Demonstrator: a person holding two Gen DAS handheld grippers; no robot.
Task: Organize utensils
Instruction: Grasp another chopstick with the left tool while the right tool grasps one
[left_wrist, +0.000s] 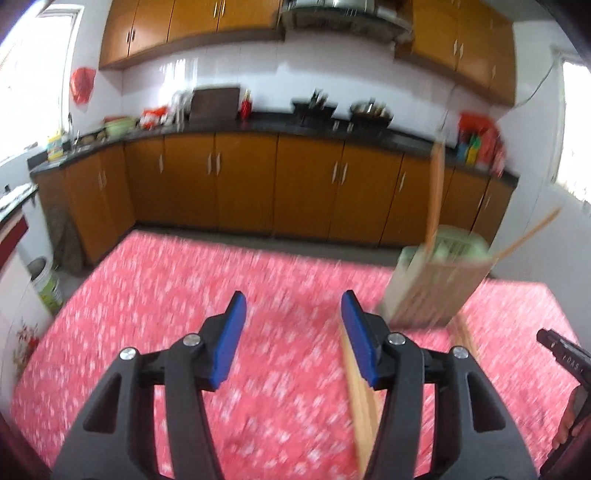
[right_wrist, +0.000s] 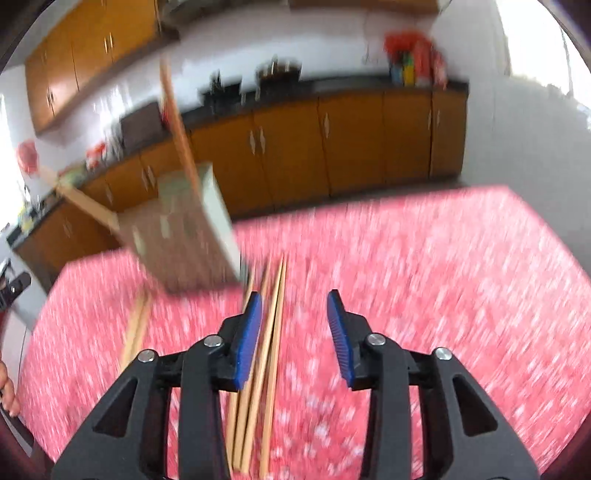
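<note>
R gripper (right_wrist: 294, 325) part open, nothing clamped: 3 or 4 chopsticks (right_wrist: 271, 332) flat on table (right_wrist: 443, 295) between jaws, hugging its left pad. L gripper (left_wrist: 293, 325) open wider, empty; 1 stick bundle (left_wrist: 360, 398) under its right finger. Holder (right_wrist: 184, 236) near table's far edge, 2 sticks inside; blurry.

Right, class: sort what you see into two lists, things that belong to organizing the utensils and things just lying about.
Belongs to the job:
- chopsticks on the cloth
- utensil holder with chopsticks in it
- left tongs, right tongs, both open

Just lying about:
- white bucket
- red bag
- pans on the stove
</note>
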